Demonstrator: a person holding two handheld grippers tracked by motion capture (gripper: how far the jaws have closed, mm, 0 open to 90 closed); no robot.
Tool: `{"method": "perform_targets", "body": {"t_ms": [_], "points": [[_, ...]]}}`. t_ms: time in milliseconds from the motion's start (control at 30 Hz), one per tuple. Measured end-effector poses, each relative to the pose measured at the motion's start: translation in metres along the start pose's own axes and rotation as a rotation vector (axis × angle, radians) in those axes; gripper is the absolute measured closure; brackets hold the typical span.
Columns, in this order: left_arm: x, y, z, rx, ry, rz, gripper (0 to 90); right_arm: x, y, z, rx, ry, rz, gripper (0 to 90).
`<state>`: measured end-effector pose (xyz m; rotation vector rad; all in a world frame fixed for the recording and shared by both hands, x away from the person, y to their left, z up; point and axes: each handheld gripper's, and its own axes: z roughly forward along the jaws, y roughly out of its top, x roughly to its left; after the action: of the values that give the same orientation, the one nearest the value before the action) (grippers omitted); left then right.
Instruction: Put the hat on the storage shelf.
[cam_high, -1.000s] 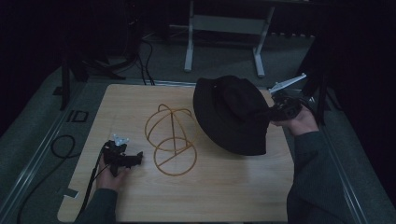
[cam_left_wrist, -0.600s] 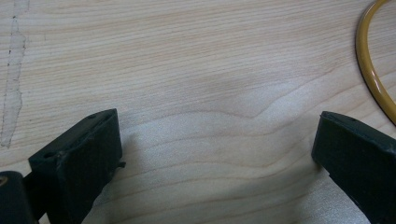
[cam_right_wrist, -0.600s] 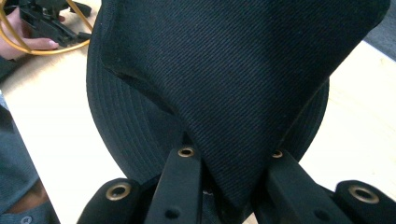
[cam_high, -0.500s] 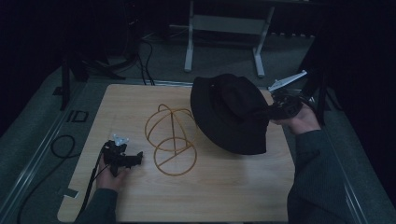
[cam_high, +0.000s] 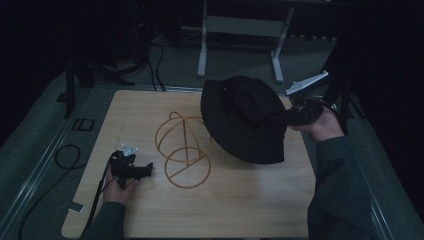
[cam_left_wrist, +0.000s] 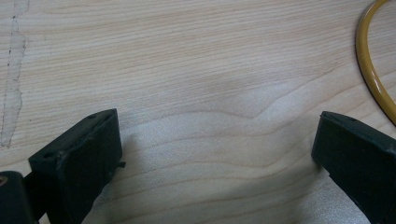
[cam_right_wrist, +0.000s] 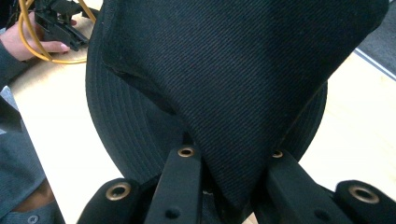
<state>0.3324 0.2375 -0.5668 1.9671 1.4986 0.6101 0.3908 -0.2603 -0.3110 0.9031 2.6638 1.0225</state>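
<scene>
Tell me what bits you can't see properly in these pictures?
- High view: the right gripper jaws are buried in the black hat.
- High view: the hat covers part of the yellow wire stand.
- Left gripper view: the picture edge cuts off the wire stand.
- High view: the left gripper is too small and dark to read.

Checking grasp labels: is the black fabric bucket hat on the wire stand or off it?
Off: black fabric bucket hat hangs pinched in right hand-held gripper, beside yellow wire stand.
</scene>
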Motion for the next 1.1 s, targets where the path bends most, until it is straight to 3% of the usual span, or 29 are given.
{"method": "perform_targets", "body": {"t_ms": [600, 1100], "points": [[0.000, 0.000, 0.000, 0.000, 0.000, 0.001, 1.8, 0.014, 0.017, -0.011, -0.017, 0.017, -0.053, 84.9], [0.000, 0.000, 0.000, 0.003, 0.000, 0.004, 1.8, 0.029, 0.032, -0.015, 0.003, 0.026, -0.102, 84.8]]}}
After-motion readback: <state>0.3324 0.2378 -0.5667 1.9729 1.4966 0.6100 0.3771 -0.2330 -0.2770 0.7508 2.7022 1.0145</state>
